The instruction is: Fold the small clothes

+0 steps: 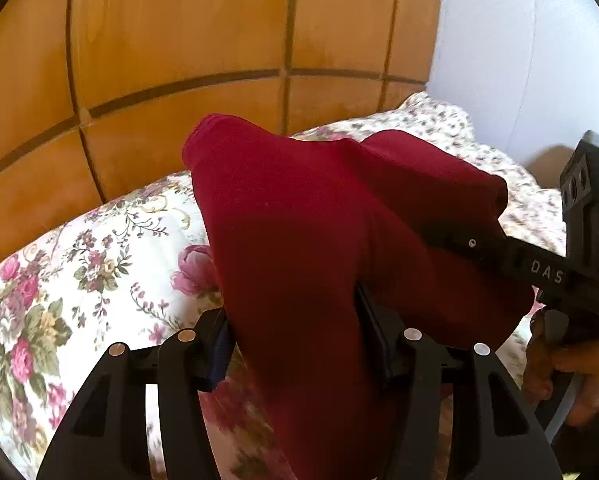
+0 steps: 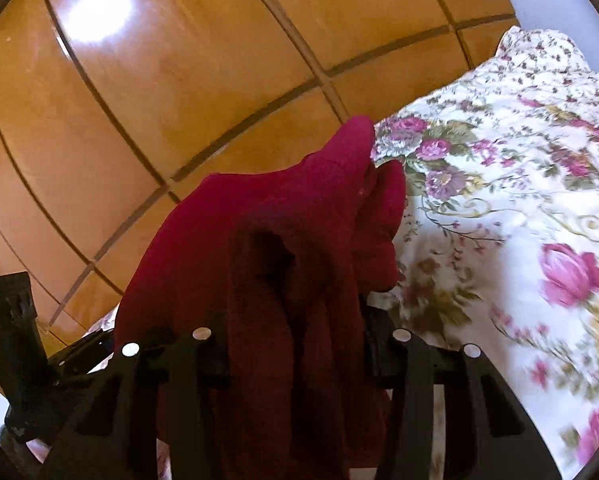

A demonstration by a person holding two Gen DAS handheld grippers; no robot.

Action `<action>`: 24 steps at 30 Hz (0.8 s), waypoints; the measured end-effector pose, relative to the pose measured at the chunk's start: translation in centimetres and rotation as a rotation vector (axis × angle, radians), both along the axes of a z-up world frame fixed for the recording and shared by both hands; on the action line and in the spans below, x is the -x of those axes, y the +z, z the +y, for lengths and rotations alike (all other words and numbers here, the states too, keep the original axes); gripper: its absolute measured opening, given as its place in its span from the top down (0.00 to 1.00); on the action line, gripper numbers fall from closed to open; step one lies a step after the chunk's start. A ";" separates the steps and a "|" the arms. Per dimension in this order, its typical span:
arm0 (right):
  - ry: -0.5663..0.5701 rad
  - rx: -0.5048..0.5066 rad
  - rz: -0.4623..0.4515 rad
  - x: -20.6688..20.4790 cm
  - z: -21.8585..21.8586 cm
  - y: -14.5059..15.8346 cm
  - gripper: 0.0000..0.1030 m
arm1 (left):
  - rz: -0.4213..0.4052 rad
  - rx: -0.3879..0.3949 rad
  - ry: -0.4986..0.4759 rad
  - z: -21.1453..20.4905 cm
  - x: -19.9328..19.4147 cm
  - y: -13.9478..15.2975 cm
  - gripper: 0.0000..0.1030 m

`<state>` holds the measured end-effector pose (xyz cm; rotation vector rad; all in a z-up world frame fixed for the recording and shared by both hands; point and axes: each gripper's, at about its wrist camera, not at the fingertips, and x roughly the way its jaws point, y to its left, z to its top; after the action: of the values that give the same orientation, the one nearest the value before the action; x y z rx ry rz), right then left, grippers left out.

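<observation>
Wood panel wall (image 1: 179,60) fills the far side, white wall (image 1: 519,60) at far right. Floral bedspread (image 1: 79,280) covers the bed below. Red garment (image 1: 307,240) is lifted above the bedspread, bunched and draped, held by both tools. Left gripper (image 1: 295,344) is clamped on the garment, cloth filling the gap between its fingers. Right gripper (image 2: 295,340) is also clamped on the garment, folds hanging down between its fingers. Right tool body (image 1: 579,240) shows near right, a hand (image 1: 571,372) gripping its handle.
</observation>
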<state>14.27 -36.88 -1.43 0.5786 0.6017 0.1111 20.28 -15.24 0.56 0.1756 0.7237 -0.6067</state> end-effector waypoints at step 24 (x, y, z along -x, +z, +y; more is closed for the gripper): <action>-0.199 0.231 0.207 4.2 -1.0 -3.8 0.15 | 0.019 -0.002 0.296 4.1 2.1 -4.0 0.07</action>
<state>10.08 -37.84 -5.25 0.4250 0.7425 -0.2060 18.16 -11.10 -3.42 0.0623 0.7515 -0.3259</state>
